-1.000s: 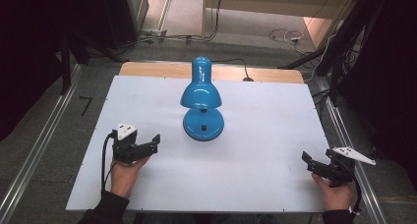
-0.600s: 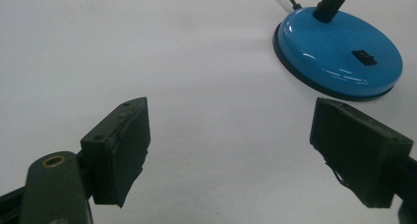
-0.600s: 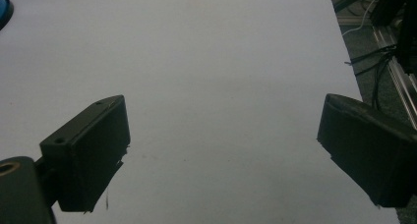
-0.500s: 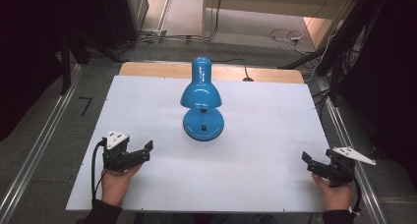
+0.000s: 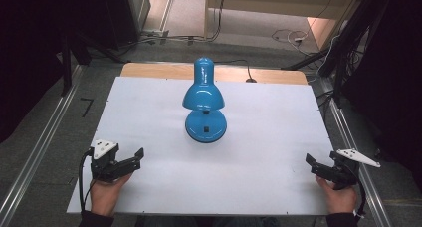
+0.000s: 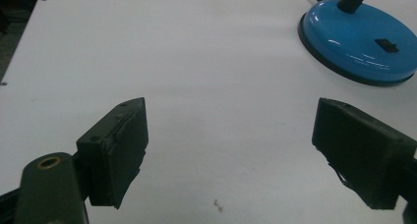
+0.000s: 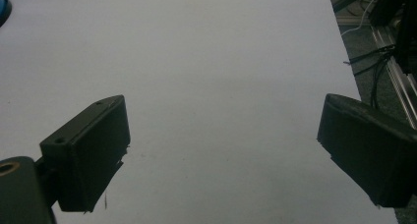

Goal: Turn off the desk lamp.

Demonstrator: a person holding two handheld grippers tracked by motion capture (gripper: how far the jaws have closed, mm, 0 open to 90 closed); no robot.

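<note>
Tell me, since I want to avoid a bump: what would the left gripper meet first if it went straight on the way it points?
Probably the blue lamp's round base. It lies ahead and slightly right of the open left gripper, with bare white table before it. It might slip just past; depth is unclear.

Dim surroundings — soft, grainy close-ups

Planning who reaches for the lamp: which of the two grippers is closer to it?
The left gripper: the round base of the blue desk lamp shows just beyond its open jaws, while the right gripper sits farther off.

right gripper (image 7: pixel 223 155) jaws wide apart, white table (image 7: pixel 221 62)
</note>
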